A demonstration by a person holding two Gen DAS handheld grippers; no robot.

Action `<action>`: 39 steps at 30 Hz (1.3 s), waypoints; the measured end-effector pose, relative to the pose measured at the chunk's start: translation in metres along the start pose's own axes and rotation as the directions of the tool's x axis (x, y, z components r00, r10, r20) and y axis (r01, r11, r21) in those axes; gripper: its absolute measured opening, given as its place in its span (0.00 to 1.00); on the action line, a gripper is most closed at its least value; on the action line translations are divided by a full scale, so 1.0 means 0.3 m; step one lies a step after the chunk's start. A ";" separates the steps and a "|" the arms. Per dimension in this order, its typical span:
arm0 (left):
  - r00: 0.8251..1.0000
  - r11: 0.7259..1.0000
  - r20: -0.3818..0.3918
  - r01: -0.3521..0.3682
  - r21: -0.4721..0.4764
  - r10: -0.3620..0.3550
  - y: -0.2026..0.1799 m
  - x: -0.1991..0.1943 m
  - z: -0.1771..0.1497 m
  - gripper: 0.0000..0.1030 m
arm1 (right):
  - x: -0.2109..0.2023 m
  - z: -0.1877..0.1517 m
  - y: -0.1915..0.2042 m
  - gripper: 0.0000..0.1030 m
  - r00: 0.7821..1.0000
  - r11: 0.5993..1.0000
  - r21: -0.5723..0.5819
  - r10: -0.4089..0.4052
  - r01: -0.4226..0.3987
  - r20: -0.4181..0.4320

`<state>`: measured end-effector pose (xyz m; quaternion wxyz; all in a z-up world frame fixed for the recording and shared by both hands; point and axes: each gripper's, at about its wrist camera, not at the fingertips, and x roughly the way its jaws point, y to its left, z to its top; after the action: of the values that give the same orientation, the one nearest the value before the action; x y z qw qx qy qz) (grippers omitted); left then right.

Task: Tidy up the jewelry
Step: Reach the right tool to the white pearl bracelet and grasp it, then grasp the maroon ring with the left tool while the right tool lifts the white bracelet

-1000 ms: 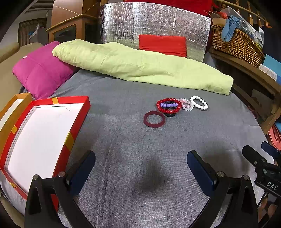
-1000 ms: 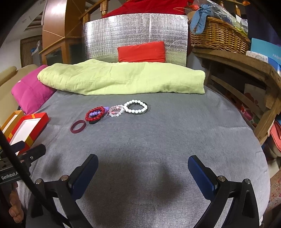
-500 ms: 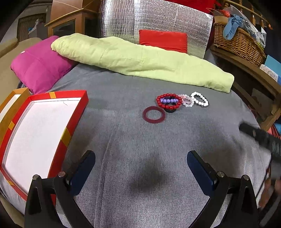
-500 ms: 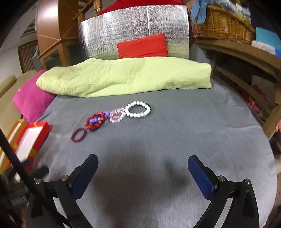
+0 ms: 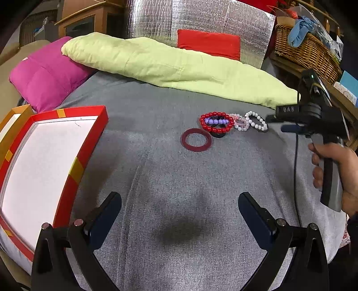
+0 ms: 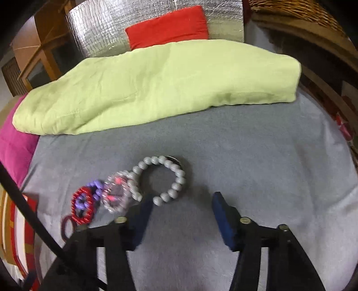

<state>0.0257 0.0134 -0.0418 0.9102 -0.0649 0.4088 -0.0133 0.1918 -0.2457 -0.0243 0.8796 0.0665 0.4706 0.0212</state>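
Several bracelets lie in a row on the grey cloth: a dark red ring [image 5: 196,139], a red bead bracelet [image 5: 216,122] around purple beads, a pink clear one [image 5: 240,122] and a white bead bracelet [image 5: 256,120]. A red-rimmed box [image 5: 44,156] with a white floor lies at the left. My left gripper [image 5: 179,215] is open and empty, well short of the bracelets. My right gripper [image 6: 181,201] is open, low over the cloth, its left finger beside the white bead bracelet [image 6: 161,179]. In the left wrist view the right gripper [image 5: 277,124] reaches in from the right.
A light green cushion [image 5: 174,67] lies behind the bracelets, a magenta pillow [image 5: 42,78] at the back left. A silver foil panel [image 5: 197,20] with a red cushion stands behind. A wicker basket [image 5: 306,51] sits on a wooden shelf at the right.
My right gripper has moved forward and down to the white bead bracelet. My left gripper has crept a little forward. The bracelets have not moved.
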 end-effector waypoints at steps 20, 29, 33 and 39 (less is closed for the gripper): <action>1.000 0.999 -0.002 0.029 0.022 -0.029 -0.023 -0.001 -0.002 1.00 | 0.143 0.101 0.064 0.10 0.981 0.976 0.143 0.176 -0.164 -0.077; 1.000 1.000 0.011 0.006 0.030 -0.007 -0.024 0.000 -0.001 1.00 | -0.036 0.086 -0.010 0.10 0.964 0.946 0.185 0.264 -0.265 0.033; 1.000 0.999 0.009 -0.018 0.032 0.018 -0.022 0.010 0.016 1.00 | -0.126 0.036 -0.042 0.10 0.954 0.938 0.173 0.290 -0.299 0.076; 1.000 1.000 0.006 -0.005 -0.004 0.005 -0.018 0.066 0.154 1.00 | -0.221 -0.089 -0.052 0.10 0.935 0.927 0.142 0.333 -0.349 0.123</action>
<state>0.0734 0.0114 -0.0255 0.9114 -0.0656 0.4062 -0.0102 0.1323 -0.2653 0.0136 0.8759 0.2191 0.4089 0.1323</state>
